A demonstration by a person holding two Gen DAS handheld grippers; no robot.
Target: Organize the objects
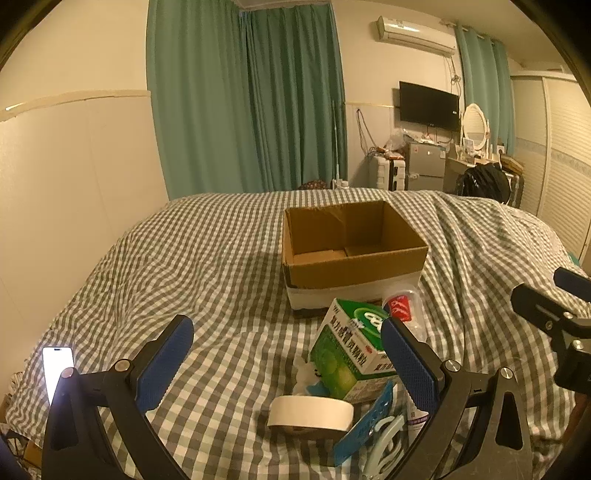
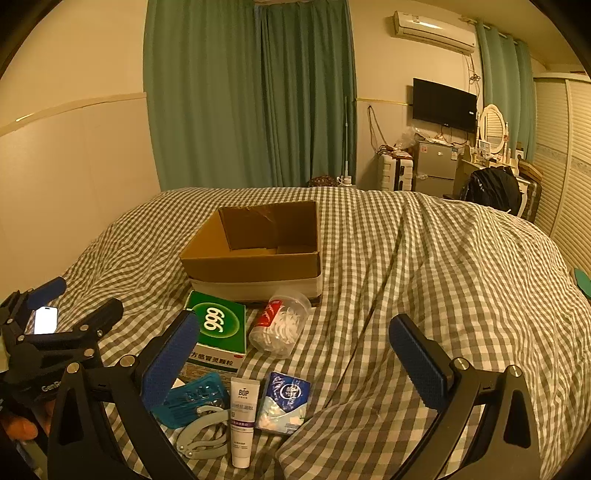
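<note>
Your left gripper (image 1: pixel 286 363) stands with its jaws wide and nothing between the pads; it hangs above the near end of the pile, with the tape roll (image 1: pixel 309 413) just below and ahead of it. Your right gripper (image 2: pixel 295 358) is likewise spread wide and holds nothing, with the tube (image 2: pixel 242 421) and the tissue pack (image 2: pixel 284 406) lying below the gap.

The items to be sorted lie close together on the bed, on the near side of the cardboard box (image 2: pixel 255 266). The green medicine box (image 2: pixel 221 328) lies next to the clear tub of floss picks (image 2: pixel 279 328), which lies on its side, both just in front of the box wall. A blue packet (image 2: pixel 192 400) and a grey clip tool (image 2: pixel 203 435) lie nearest you. The box is open at the top and appears empty.

Judged from this layout, no item is packed yet; the step in hand is the first pick. Choose one item, lower the jaws around it, close, then carry it over the box rim before release. Expect the soft bedding to give under pressure.

The surface is a grey-and-white checked bedcover (image 2: pixel 424 277), creased. A lit phone (image 1: pixel 57 369) lies at its left edge. Beyond the bed stand green curtains (image 2: pixel 240 92), a wall television (image 2: pixel 443 105) and an air conditioner (image 2: pixel 432 31).
</note>
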